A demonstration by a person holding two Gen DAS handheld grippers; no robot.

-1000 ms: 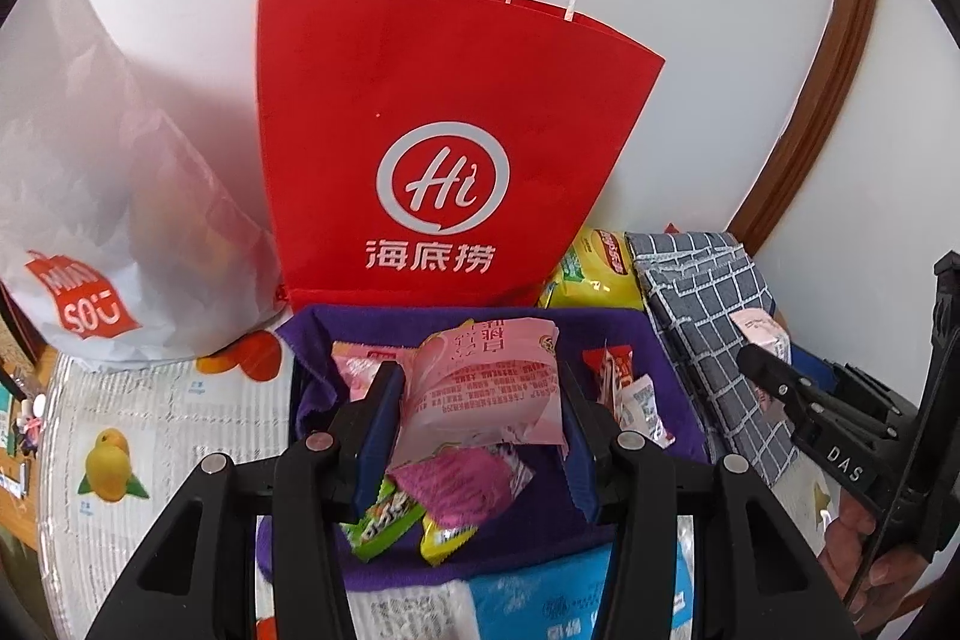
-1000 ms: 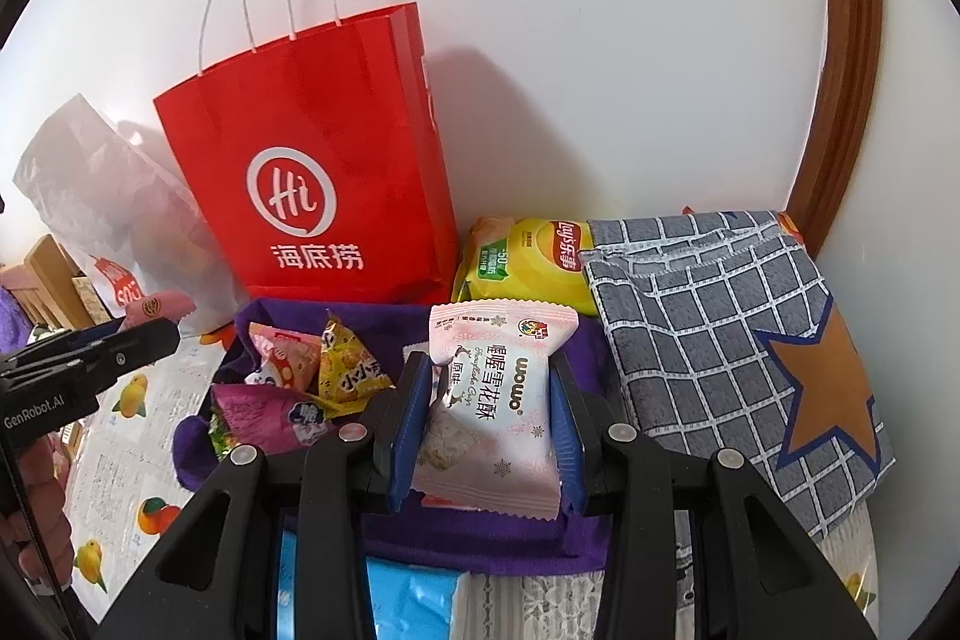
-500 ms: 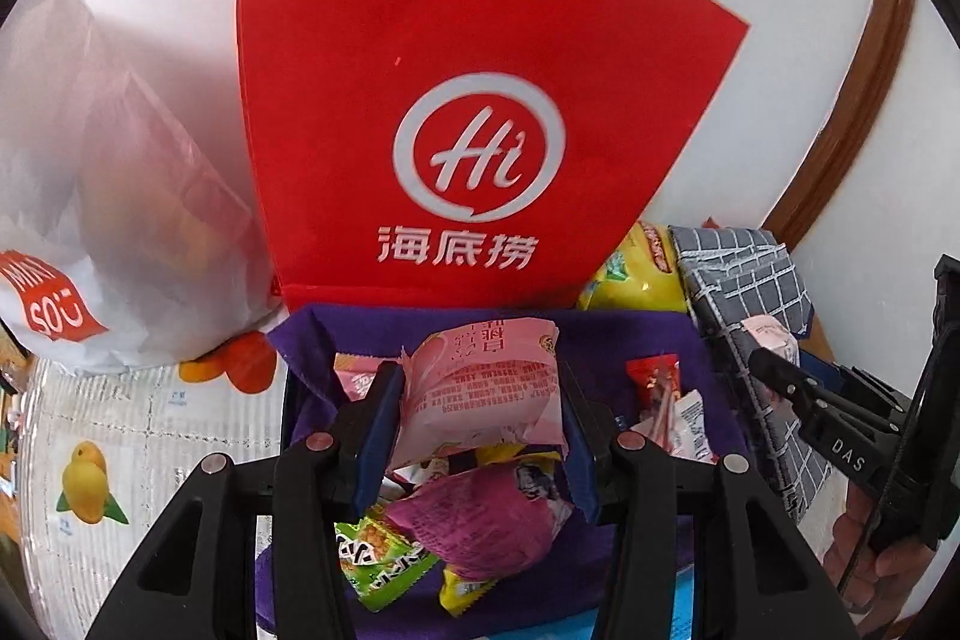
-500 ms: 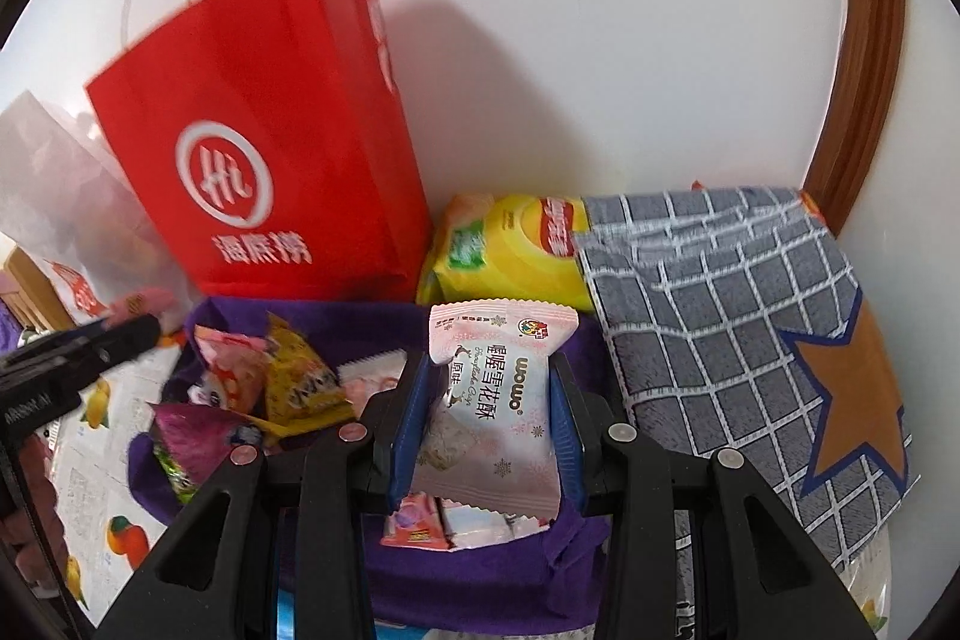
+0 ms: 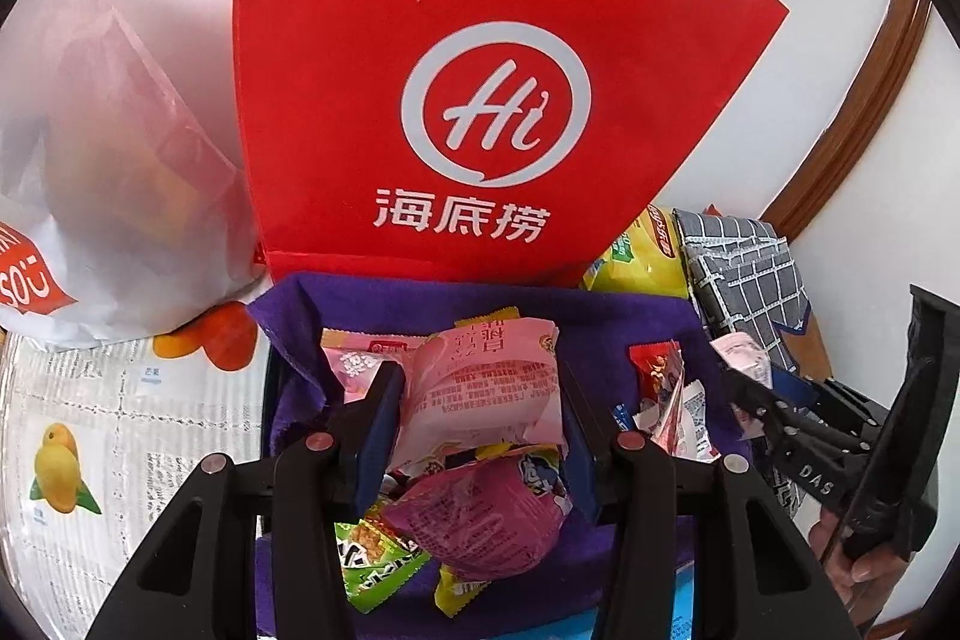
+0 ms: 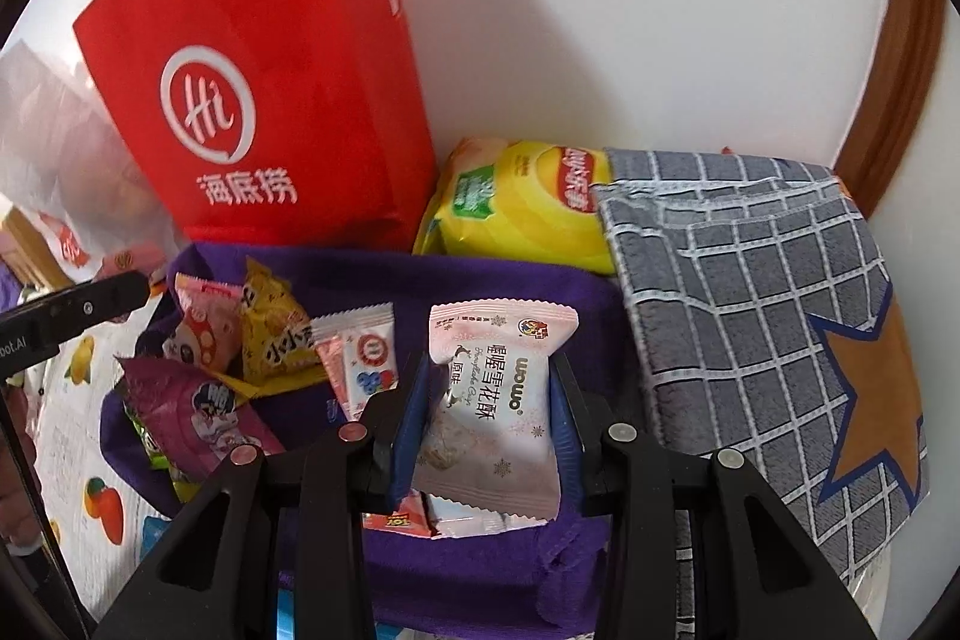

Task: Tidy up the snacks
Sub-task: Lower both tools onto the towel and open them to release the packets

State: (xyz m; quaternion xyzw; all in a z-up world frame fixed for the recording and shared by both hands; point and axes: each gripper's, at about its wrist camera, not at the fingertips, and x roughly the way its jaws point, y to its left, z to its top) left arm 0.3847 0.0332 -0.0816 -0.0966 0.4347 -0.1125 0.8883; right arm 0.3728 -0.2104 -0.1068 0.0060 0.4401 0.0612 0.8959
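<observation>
Red paper bag (image 5: 480,70) walls the rear — grey checked cloth (image 6: 750,310) crowds right.

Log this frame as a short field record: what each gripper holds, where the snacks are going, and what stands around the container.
left gripper: shut on pink snack packet, over the bin
right gripper: shut on pale pink wowo packet, over the bin
container: purple-lined bin, several loose snacks already inside
behind bin: red Hi paper bag, upright against the wall
beside red bag: yellow chip bag
right of bin: grey checked cloth with an orange star
left of bin: white plastic bag
</observation>
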